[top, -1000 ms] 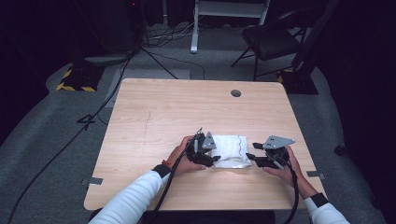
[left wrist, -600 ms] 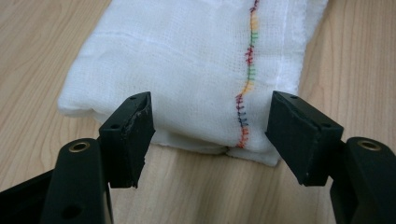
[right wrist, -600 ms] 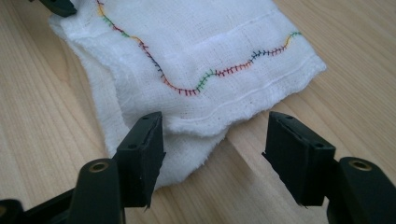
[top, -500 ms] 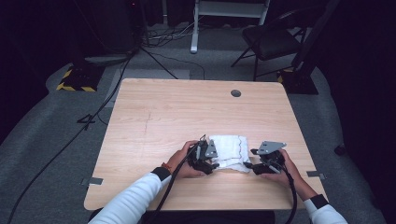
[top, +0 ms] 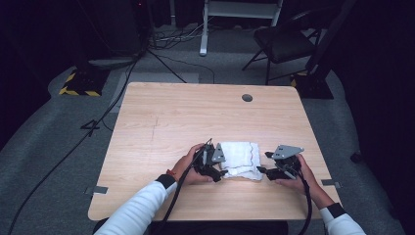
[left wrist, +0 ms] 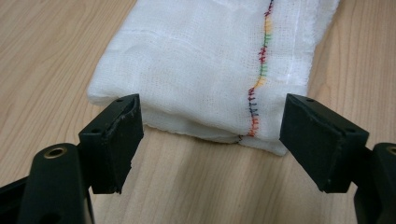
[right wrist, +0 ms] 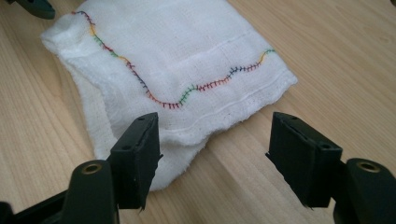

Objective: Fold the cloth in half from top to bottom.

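On the wooden table (top: 195,117), near its near edge, lies a folded white cloth (top: 240,159) with the left gripper (left wrist: 210,140) and right gripper (right wrist: 212,149) at its two ends, jaws wide open — each should slide under its corner before closing.

**A dim recording studio or lab**

A bare wooden table (top: 205,117) with a cable grommet (top: 247,98) stands on grey carpet (top: 54,147). Black cables (top: 73,147) trail across the floor past a yellow-and-black striped base (top: 78,85), a white stand (top: 240,19) and a folding chair (top: 281,44); the surroundings are dark.
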